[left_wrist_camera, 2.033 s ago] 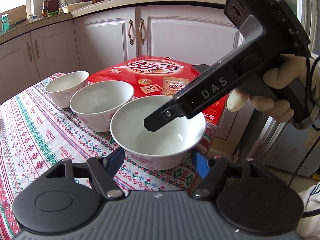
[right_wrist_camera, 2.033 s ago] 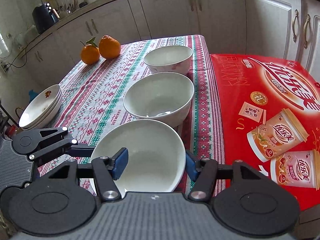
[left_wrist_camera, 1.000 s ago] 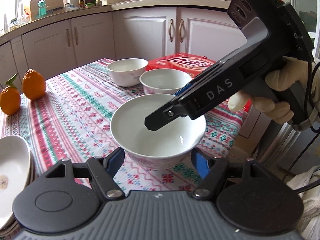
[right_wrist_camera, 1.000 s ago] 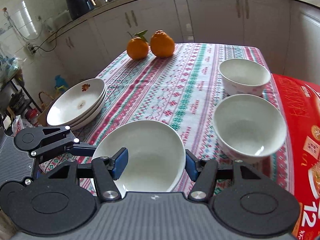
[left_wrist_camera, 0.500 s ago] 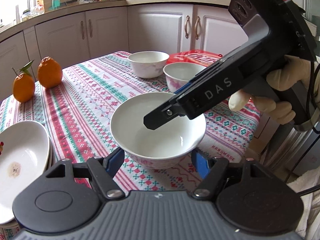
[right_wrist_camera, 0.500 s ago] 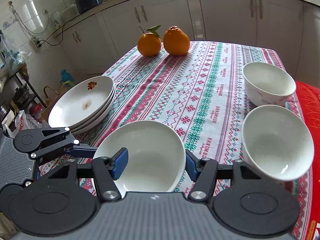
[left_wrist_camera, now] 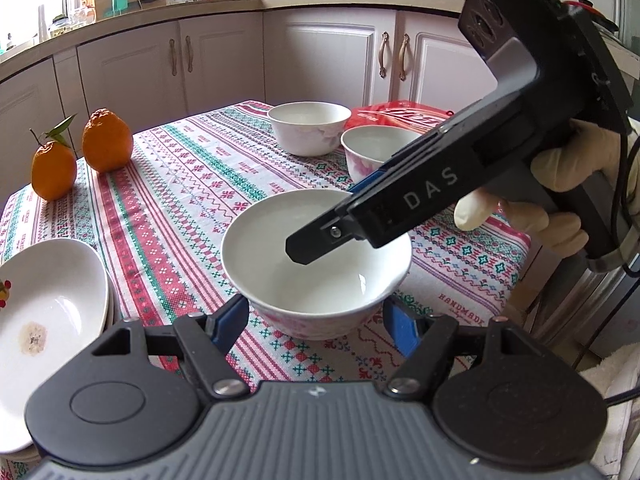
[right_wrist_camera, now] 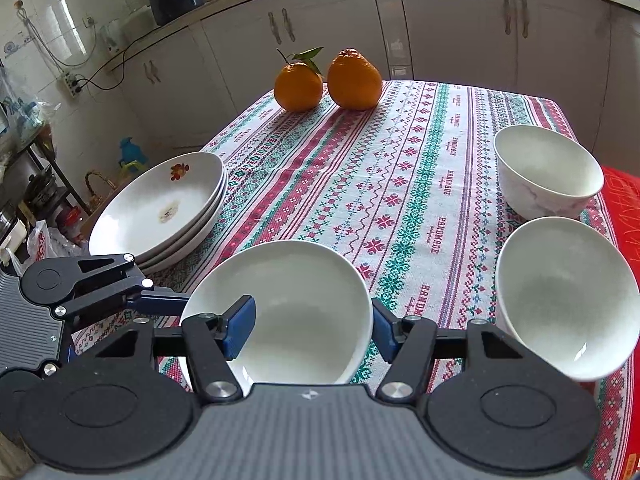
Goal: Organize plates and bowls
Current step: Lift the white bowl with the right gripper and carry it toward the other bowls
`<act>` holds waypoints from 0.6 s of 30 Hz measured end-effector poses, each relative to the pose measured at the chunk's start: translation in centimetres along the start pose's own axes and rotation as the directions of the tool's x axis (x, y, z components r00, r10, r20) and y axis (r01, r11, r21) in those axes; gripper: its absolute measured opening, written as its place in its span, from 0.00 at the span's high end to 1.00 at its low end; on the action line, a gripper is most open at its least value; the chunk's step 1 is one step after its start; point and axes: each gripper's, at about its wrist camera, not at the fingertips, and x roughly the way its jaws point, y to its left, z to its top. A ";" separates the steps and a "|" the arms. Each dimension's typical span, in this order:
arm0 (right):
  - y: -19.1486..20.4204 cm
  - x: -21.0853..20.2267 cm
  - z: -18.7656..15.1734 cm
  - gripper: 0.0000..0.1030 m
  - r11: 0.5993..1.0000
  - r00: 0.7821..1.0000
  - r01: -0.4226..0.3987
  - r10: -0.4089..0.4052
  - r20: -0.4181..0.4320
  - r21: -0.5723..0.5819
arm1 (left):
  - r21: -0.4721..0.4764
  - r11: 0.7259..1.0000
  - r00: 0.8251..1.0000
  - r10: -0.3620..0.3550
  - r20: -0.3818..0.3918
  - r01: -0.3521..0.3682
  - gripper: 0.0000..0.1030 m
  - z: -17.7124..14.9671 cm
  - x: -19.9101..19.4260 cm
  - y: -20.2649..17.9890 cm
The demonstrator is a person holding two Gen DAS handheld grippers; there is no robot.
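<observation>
A white bowl (left_wrist_camera: 316,272) sits low over the patterned tablecloth, between the blue pads of my left gripper (left_wrist_camera: 316,320), which is shut on its lower sides. My right gripper (right_wrist_camera: 312,332) comes in from the right. One of its fingers (left_wrist_camera: 304,248) is inside the bowl (right_wrist_camera: 296,304) and the other is outside the rim. Its jaws are starting to open, with the bowl wall still between the pads. Two more white bowls (right_wrist_camera: 548,172) (right_wrist_camera: 564,300) stand to the right. A stack of white plates (right_wrist_camera: 160,208) lies to the left. Whether the held bowl touches the cloth is hidden.
Two oranges (right_wrist_camera: 298,86) (right_wrist_camera: 354,80) sit at the table's far end. A red carton (right_wrist_camera: 624,240) lies beyond the two bowls at the right edge. The stacked plates (left_wrist_camera: 48,312) reach the table's left edge. White kitchen cabinets surround the table.
Both grippers have carried the bowl away from the red carton and the two other bowls, toward the plate stack. The bowl has kept its place between both sets of fingers.
</observation>
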 end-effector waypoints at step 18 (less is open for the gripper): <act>0.2 0.7 0.4 0.26 1.000 1.000 -0.006 0.006 0.012 -0.007 | -0.027 1.000 1.000 -0.006 0.011 0.006 0.25 0.1 0.3 0.7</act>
